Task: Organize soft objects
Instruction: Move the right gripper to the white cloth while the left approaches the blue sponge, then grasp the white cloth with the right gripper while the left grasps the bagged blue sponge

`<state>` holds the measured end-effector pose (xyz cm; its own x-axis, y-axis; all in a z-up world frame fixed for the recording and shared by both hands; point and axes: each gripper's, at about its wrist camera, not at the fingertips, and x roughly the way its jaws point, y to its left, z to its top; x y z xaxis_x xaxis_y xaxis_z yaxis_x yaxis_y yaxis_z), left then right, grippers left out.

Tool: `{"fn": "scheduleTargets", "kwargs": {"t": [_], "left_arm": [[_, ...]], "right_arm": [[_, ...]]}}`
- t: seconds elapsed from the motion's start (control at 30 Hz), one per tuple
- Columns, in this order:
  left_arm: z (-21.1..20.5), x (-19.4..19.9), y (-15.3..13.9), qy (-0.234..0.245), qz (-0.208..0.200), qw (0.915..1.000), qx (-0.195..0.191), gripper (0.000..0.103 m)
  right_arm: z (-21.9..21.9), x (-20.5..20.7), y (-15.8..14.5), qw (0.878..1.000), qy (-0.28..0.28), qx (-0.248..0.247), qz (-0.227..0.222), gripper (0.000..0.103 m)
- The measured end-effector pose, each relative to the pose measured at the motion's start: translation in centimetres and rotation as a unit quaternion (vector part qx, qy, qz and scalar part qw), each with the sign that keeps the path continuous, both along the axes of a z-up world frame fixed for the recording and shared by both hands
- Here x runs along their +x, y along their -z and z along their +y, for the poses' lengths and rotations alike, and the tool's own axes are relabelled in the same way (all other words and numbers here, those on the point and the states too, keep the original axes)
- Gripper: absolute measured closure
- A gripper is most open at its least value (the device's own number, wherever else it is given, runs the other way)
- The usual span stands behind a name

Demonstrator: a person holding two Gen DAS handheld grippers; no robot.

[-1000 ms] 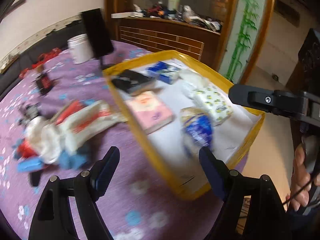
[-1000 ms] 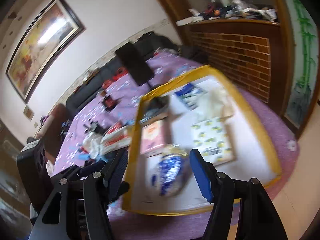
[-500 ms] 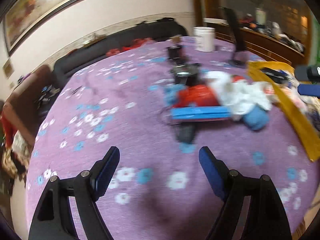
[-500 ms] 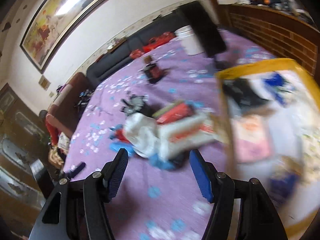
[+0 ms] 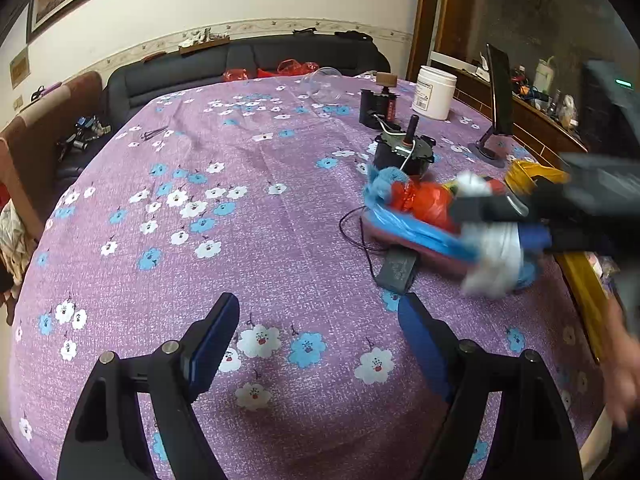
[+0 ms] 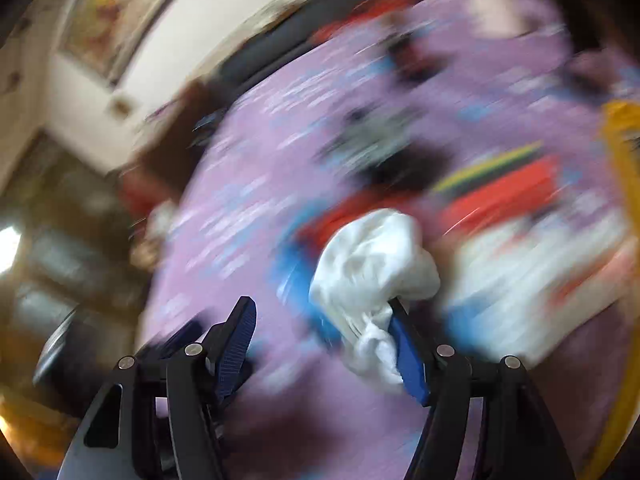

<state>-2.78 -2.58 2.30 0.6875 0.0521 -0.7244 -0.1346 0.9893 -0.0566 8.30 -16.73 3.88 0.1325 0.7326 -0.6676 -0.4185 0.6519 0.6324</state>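
Note:
A heap of soft things lies on the purple flowered tablecloth (image 5: 248,240): a blue fluffy piece (image 5: 386,184), a red plastic bag (image 5: 424,200), a blue bag (image 5: 420,236) and a white cloth (image 5: 492,264). My right gripper (image 5: 504,224) shows as a dark blur over the heap's right end. In the right wrist view, which is strongly blurred, the right gripper (image 6: 320,308) stands open and the white cloth (image 6: 372,264) rests against the inside of its right finger only. My left gripper (image 5: 316,300) is open over bare tablecloth, left of and nearer than the heap.
A yellow tray (image 5: 580,288) lies just right of the heap. A black adapter (image 5: 396,270) with its cable, a small motor (image 5: 404,152), a white tub (image 5: 436,94) and a dark screen on a stand (image 5: 498,96) sit around it. A hand (image 5: 624,372) shows at the right edge.
Both views have swung left, off the yellow tray and onto the heap. The right gripper has come down to the white cloth. The left gripper now faces bare tablecloth.

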Motion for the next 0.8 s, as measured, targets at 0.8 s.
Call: {"fn": "scheduleTargets", "kwargs": {"t": [0.8], "left_arm": [[1.3, 0.0, 0.0, -0.020, -0.001, 0.9995, -0.026, 0.022]], "right_arm": [[1.4, -6.2, -0.8, 0.926, -0.108, -0.235, -0.275, 0.019]]}}
